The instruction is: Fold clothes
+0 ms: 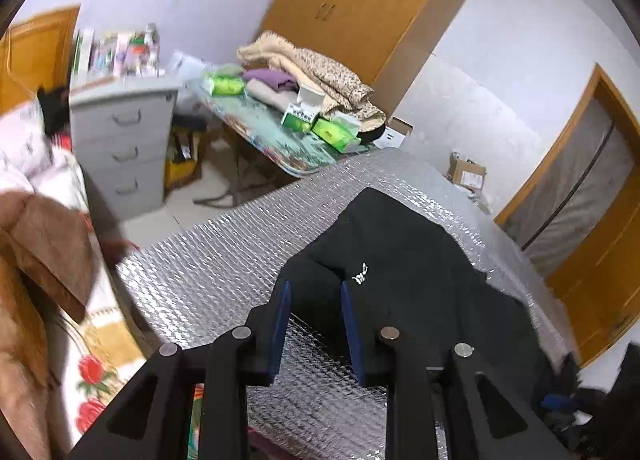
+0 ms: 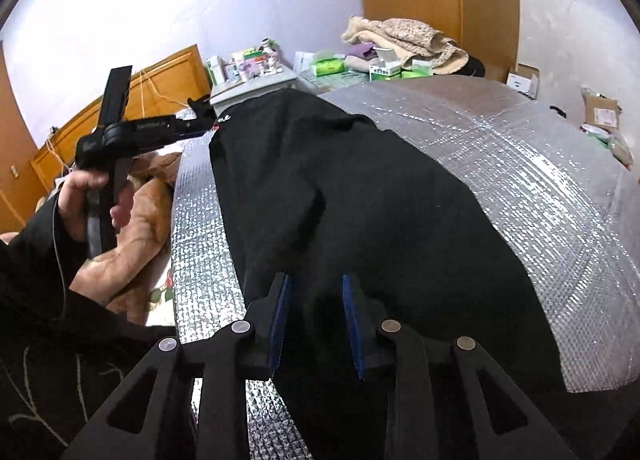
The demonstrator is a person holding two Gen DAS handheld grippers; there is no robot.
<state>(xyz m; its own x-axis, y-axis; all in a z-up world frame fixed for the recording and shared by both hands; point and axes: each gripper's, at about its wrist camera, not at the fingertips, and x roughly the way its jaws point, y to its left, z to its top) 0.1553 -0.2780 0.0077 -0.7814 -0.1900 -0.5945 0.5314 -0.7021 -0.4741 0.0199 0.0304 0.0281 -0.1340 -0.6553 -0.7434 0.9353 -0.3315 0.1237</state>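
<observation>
So the silver foil mat (image 2: 520, 180) covers the whole work surface, and a black garment (image 2: 340, 200) is sprawled across its near-left part, with a small white logo (image 1: 360, 274) near one edge. The right gripper (image 2: 316, 312) hangs right over the near end of the cloth, jaws spread wide, nothing pinched. The left gripper (image 1: 314, 320) is also wide apart, at the garment's edge by that logo, cloth showing between its fingers but not clamped.
</observation>
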